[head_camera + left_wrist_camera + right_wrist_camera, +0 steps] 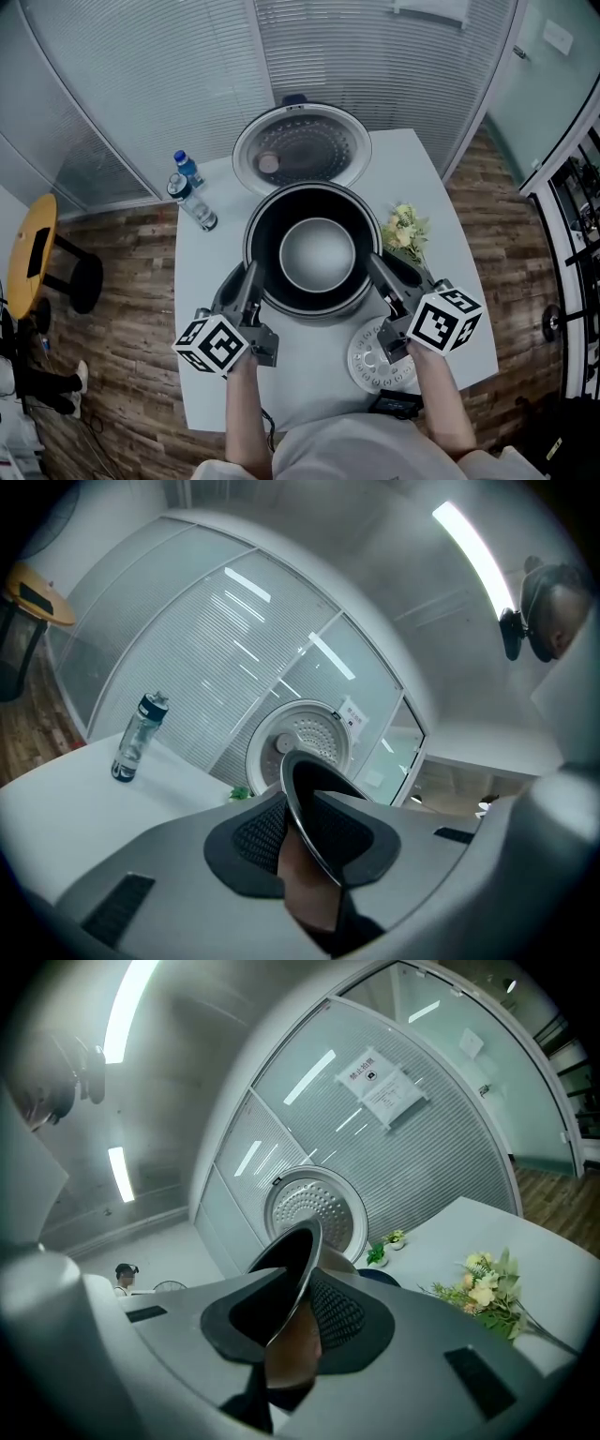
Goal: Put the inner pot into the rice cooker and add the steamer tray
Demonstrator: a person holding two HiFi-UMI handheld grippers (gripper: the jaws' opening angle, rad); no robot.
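The dark inner pot (317,253), pale grey inside at the bottom, hangs over the rice cooker body, which it almost wholly hides. The cooker's round lid (302,150) stands open behind it. My left gripper (251,274) is shut on the pot's left rim and my right gripper (376,263) on its right rim. In the left gripper view the thin pot rim (302,785) runs between the black pads, with the lid (305,735) beyond. The right gripper view shows the rim (298,1265) clamped the same way. The white perforated steamer tray (380,361) lies on the table by my right hand.
Two water bottles (192,202) stand at the table's (216,281) back left corner. A small bunch of flowers (405,230) lies right of the cooker. A yellow stool (33,248) stands on the wooden floor to the left. Glass walls with blinds close off the back.
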